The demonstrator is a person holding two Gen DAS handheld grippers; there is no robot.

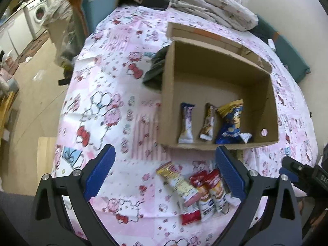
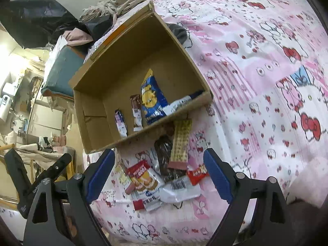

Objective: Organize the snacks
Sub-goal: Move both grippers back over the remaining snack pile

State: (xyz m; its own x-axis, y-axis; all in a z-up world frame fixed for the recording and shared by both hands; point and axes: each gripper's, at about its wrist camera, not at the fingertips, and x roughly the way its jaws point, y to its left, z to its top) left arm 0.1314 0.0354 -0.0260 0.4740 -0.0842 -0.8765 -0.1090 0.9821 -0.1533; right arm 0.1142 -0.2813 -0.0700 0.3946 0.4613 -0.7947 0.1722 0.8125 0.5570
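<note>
A bed with a pink cartoon-cat sheet point(image 1: 114, 106) carries an open cardboard box point(image 1: 168, 94) at centre, loose snack packets point(image 1: 196, 186) below it, crumpled bedding point(image 1: 213, 4) at top.

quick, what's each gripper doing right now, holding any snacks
Left gripper: open, holding nothing, above the loose snack packets.
Right gripper: open, holding nothing, above the same pile.

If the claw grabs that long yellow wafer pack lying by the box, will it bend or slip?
The yellow wafer pack lies straight across the other snacks, so it is probably fairly stiff. Its wrapper looks shiny, so it may slip a little. It is flat and thin, so it is likely light and will not roll.
</note>
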